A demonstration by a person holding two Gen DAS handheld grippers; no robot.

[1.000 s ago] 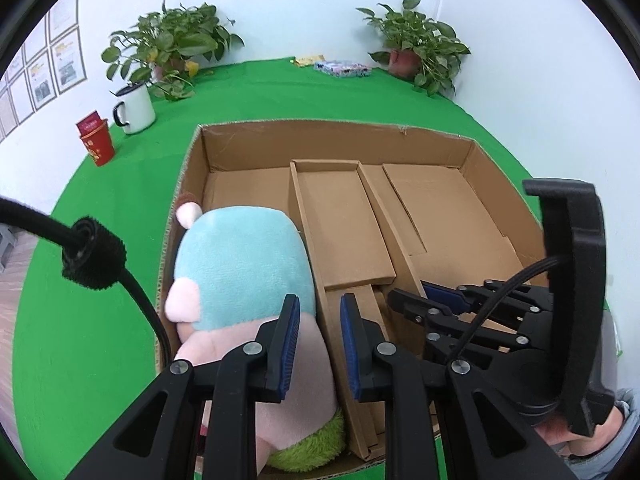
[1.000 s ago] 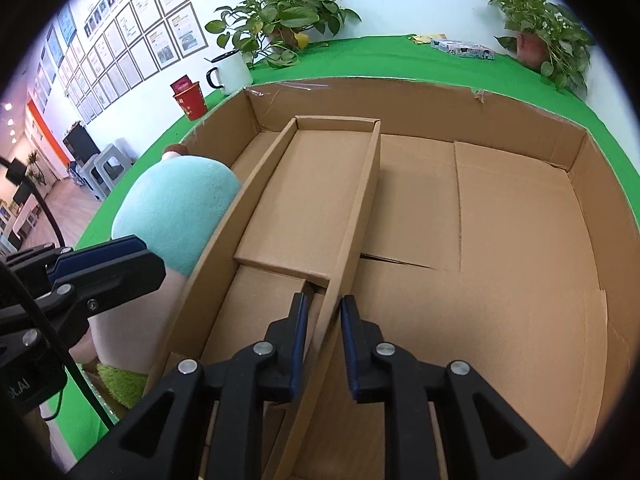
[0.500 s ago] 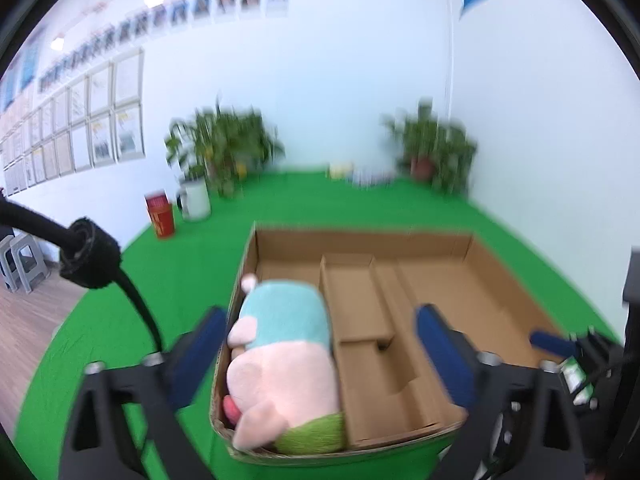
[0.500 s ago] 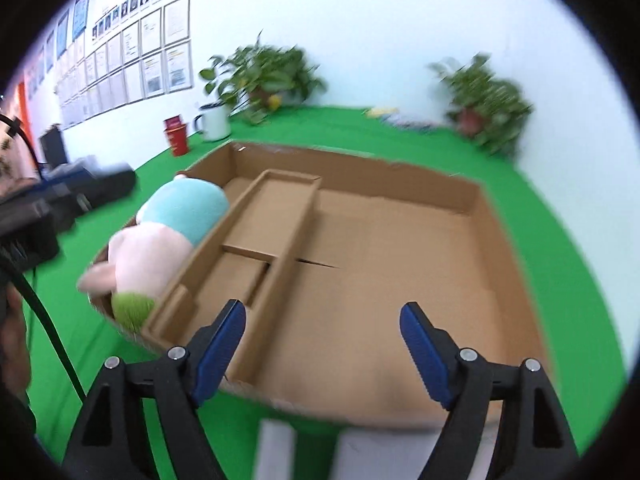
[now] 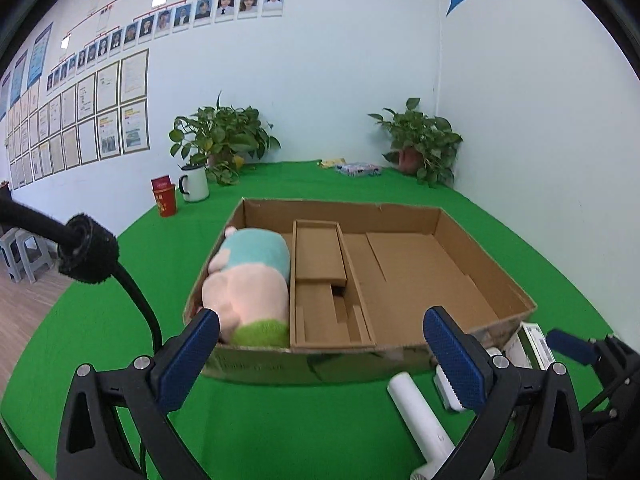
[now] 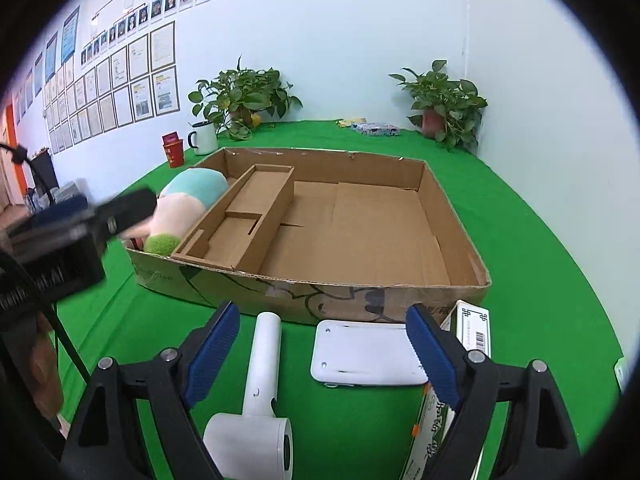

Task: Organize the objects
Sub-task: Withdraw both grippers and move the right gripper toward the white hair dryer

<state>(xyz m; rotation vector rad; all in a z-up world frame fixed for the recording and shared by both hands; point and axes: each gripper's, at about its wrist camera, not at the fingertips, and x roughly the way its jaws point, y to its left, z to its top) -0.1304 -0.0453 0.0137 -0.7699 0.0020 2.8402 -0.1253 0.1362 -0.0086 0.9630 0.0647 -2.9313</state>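
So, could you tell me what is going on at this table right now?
A person is sorting things into a cardboard box. A plush toy already lies in its left compartment. Both tools, left tool and right tool, have just been opening and hold nothing. A white hair dryer, a white flat device and a carton wait in front.

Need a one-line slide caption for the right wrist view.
Open right gripper hovers over a white hair dryer and flat white device before a cardboard box holding a plush toy.
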